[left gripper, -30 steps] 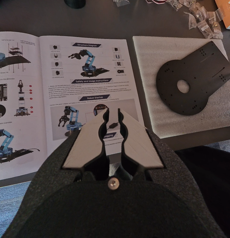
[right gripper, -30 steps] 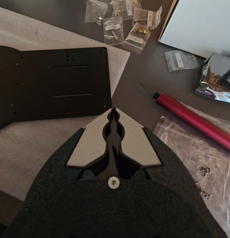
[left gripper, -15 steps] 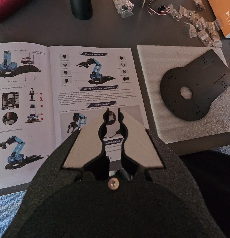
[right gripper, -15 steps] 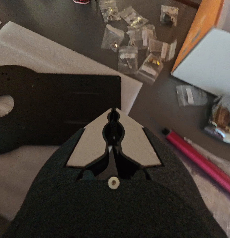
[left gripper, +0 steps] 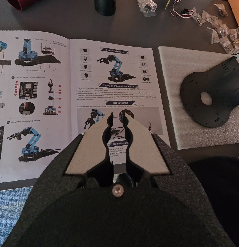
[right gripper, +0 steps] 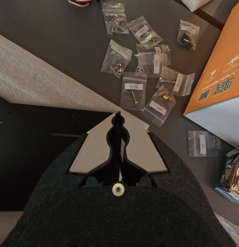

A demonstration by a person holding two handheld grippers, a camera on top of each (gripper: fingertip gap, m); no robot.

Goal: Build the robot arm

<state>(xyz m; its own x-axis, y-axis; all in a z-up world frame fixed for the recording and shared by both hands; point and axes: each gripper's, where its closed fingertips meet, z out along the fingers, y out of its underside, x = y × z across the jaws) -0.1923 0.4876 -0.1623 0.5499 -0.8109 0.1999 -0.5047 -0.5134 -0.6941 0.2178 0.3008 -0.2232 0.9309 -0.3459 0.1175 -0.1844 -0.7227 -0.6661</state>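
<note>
The left claw [left gripper: 118, 113] is held slightly parted and empty above the right-hand page of an open instruction booklet [left gripper: 70, 82] lying on the dark table [left gripper: 76, 24]. The right claw [right gripper: 118, 113] is seen pressed closed, with nothing visibly held, over the corner of a black perforated base plate [right gripper: 36, 133] resting on white foam sheet [right gripper: 29, 80], near small labelled screw bags [right gripper: 133, 90] and an orange box [right gripper: 216, 74]

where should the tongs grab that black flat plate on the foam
Probably the straight edge of the black plate at its rectangular end, coming in level from the side. It lies flat on the white foam sheet, so only a thin rim offers grip; the foam may yield under a finger.
</note>
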